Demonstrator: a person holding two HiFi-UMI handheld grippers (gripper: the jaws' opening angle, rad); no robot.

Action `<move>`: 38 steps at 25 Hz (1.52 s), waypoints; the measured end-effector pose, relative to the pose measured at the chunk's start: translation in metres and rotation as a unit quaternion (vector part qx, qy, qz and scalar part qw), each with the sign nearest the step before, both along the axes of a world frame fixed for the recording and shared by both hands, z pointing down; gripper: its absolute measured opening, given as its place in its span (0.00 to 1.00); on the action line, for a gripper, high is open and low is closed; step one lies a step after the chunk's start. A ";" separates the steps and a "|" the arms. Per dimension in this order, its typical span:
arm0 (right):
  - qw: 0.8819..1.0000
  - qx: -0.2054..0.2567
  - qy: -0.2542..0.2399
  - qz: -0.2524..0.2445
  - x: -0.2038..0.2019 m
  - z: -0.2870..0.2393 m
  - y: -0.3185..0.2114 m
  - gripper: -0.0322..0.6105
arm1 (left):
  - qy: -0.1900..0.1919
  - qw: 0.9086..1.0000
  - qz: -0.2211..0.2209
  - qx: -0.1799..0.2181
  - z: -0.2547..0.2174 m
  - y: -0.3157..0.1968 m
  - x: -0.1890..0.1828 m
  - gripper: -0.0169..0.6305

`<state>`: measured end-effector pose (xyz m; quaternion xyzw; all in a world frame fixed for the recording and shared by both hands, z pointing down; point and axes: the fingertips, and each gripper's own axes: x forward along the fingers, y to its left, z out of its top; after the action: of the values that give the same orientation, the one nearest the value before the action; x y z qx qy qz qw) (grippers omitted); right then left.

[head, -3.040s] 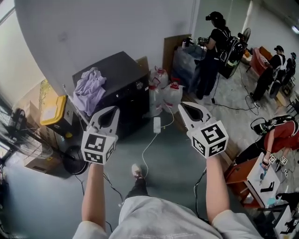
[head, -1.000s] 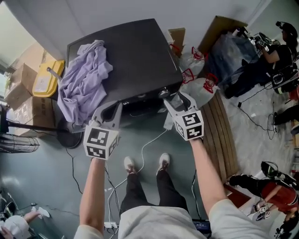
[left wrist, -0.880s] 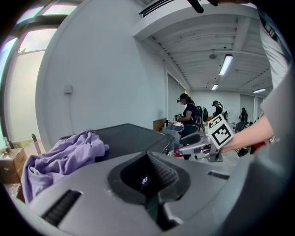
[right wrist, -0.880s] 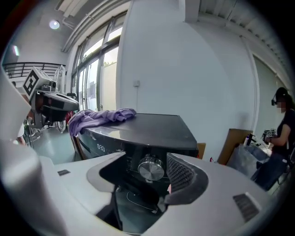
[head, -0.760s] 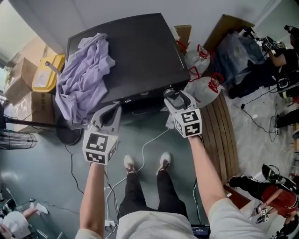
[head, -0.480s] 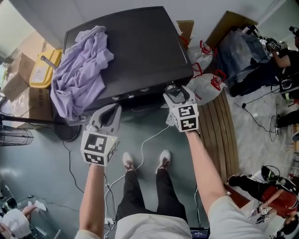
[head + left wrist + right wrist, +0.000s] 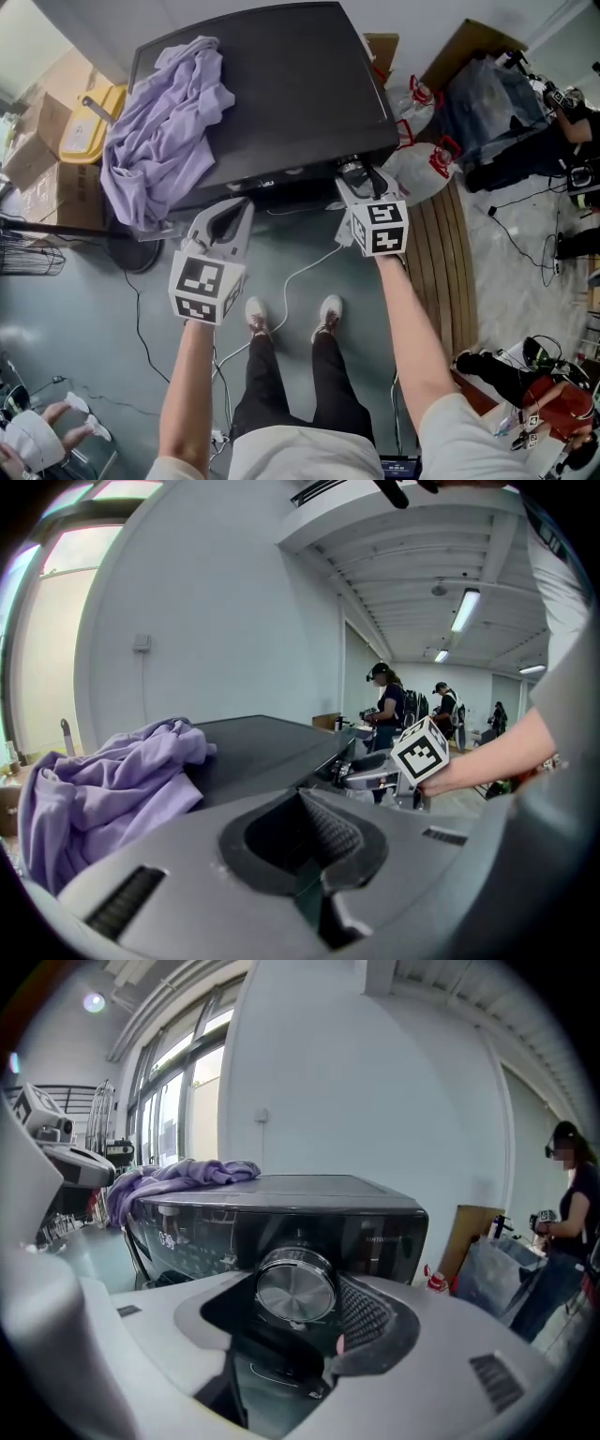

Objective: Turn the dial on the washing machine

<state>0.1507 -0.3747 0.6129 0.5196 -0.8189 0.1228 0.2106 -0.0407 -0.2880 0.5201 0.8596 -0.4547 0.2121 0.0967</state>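
The black washing machine [image 7: 272, 84] stands in front of me, and its round silver dial [image 7: 296, 1286] is on the front panel at the right. My right gripper [image 7: 361, 183] is at that dial [image 7: 352, 170]. The dial sits between the jaws, which are closing, with a gap still showing on the dial's left side in the right gripper view. My left gripper [image 7: 230, 214] hangs open and empty just below the machine's front edge, left of centre. A lavender cloth [image 7: 164, 112] lies crumpled on the lid's left side.
Plastic water jugs [image 7: 422, 169] and a wooden pallet [image 7: 445, 272] lie right of the machine. A yellow box [image 7: 80, 141] and cartons stand to its left. A white cable [image 7: 300, 272] runs across the floor by my feet. People [image 7: 553, 94] work at the far right.
I have come up to the machine. My right gripper has moved forward onto the dial at the front panel, and the left gripper has stayed low in front of the machine.
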 end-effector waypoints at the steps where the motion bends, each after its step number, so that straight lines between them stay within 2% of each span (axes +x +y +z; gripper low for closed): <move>1: 1.000 -0.005 -0.013 0.004 0.000 0.000 0.000 0.49 | -0.001 1.000 0.001 -0.001 0.001 0.000 0.000 0.05; 9: 0.992 -0.036 -0.118 0.025 0.005 0.001 -0.001 0.49 | -0.002 1.000 -0.004 -0.002 0.006 0.005 -0.003 0.05; 13: 0.980 -0.058 -0.186 0.036 0.007 0.001 -0.003 0.49 | -0.010 1.000 0.008 0.008 0.005 0.008 0.002 0.05; 15: 0.980 -0.059 -0.190 0.035 0.007 0.001 -0.003 0.49 | -0.010 1.000 0.011 0.011 0.004 0.008 0.005 0.05; 17: 0.987 -0.049 -0.152 0.019 0.004 0.002 -0.001 0.49 | -0.009 1.000 0.013 0.011 0.003 0.008 0.007 0.05; 20: 1.000 -0.004 -0.018 -0.005 0.000 0.006 0.007 0.50 | -0.010 1.000 0.017 0.012 0.003 0.009 0.010 0.05; 22: 0.997 0.035 0.073 -0.012 -0.001 0.005 0.009 0.51 | -0.010 1.000 0.019 0.014 0.002 0.010 0.010 0.05; 23: 0.994 0.049 0.101 -0.014 -0.003 0.003 0.010 0.52 | -0.009 1.000 0.021 0.017 0.001 0.010 0.011 0.05; 28: 0.984 0.059 0.165 -0.023 -0.005 0.004 0.003 0.52 | -0.005 1.000 0.025 0.017 0.002 0.012 0.014 0.05; 32: 0.967 0.100 0.235 -0.029 -0.006 0.001 0.004 0.52 | -0.004 0.999 0.028 0.016 0.003 0.014 0.016 0.05; 34: 0.960 0.115 0.254 -0.036 -0.008 -0.001 0.005 0.49 | -0.003 1.000 0.026 0.016 0.003 0.014 0.014 0.05; 36: 0.960 0.113 0.254 -0.036 -0.008 -0.001 0.005 0.49 | -0.001 1.000 0.023 0.014 0.004 0.014 0.013 0.05; 38: 0.965 0.104 0.238 -0.033 -0.008 0.000 0.005 0.49 | 0.000 1.000 0.022 0.013 0.005 0.015 0.012 0.05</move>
<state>0.1431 -0.3696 0.6129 0.5255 -0.7703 -0.0967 0.3480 -0.0289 -0.2733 0.5247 0.8706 -0.4381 0.2087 0.0807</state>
